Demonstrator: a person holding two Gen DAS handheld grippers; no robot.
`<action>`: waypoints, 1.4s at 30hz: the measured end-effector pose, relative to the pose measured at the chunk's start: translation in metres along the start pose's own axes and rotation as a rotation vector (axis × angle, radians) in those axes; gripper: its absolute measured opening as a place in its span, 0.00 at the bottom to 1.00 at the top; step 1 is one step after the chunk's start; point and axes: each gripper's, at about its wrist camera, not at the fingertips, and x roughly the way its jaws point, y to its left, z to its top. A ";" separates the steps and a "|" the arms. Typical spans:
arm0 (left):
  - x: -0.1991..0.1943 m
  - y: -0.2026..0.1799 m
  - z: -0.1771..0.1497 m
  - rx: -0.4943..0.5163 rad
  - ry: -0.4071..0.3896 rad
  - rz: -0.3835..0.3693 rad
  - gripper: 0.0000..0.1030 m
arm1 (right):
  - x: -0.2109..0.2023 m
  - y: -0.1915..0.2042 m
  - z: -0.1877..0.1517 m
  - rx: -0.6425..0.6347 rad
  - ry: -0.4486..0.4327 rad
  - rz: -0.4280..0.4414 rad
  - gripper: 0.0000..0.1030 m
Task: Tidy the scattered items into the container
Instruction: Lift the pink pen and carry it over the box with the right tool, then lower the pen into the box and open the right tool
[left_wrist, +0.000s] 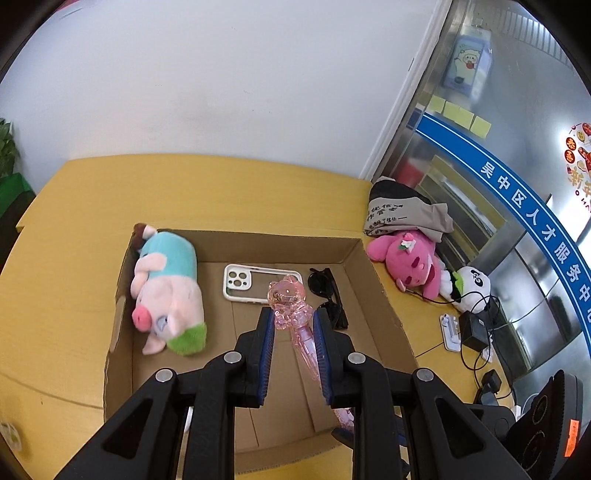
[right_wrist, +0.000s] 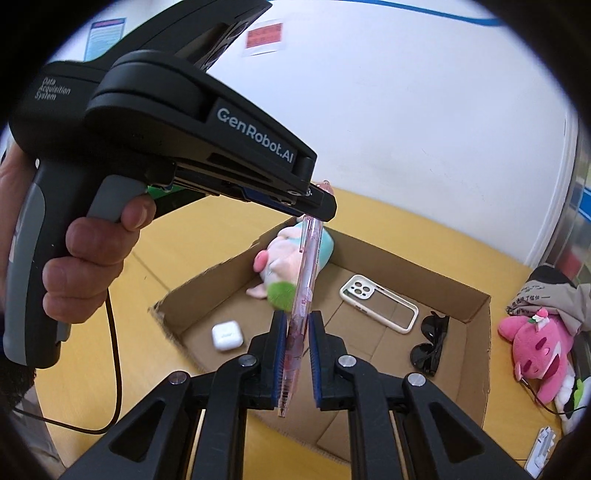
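A white wall backs the yellow table bearing the open cardboard box. Above it hangs the pink pen, long axis steep, bear-topped end up. The left gripper, marked "GenRobot.AI", pinches that end; the right gripper brackets the barrel, contact unclear. Only the right wrist view shows the white earbud case.
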 end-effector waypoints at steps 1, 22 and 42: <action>0.005 0.001 0.004 -0.002 0.009 -0.003 0.21 | 0.003 -0.005 0.003 0.014 0.004 0.005 0.11; 0.161 0.047 -0.005 -0.060 0.347 0.037 0.21 | 0.123 -0.068 -0.030 0.306 0.324 0.183 0.11; 0.247 0.040 -0.041 0.008 0.536 0.060 0.21 | 0.191 -0.085 -0.076 0.436 0.619 0.187 0.11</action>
